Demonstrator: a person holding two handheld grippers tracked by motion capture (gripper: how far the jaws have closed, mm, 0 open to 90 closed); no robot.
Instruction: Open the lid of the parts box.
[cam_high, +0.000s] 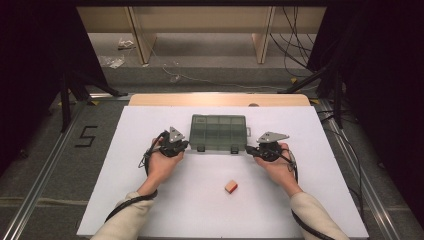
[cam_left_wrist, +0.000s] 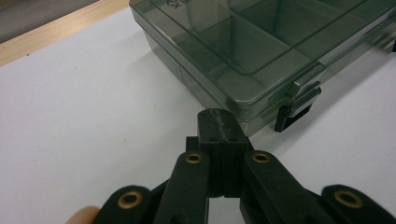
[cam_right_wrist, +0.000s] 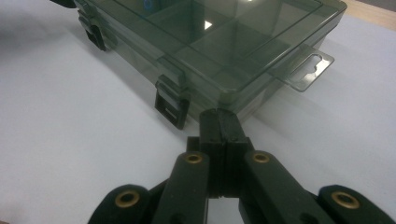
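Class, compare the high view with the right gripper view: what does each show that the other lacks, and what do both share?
High view alone: the small tan wooden block lying on the white table sheet, both hands, and the left gripper.
Right gripper view alone: the clear plastic hang tab at the box's end, seen close.
Both: the smoky transparent compartment box, lid down, and the right gripper, jaws shut, near its front corner.

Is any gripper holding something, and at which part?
Nothing is held: the left gripper and right gripper are shut, empty, at the organizer box's front corners.
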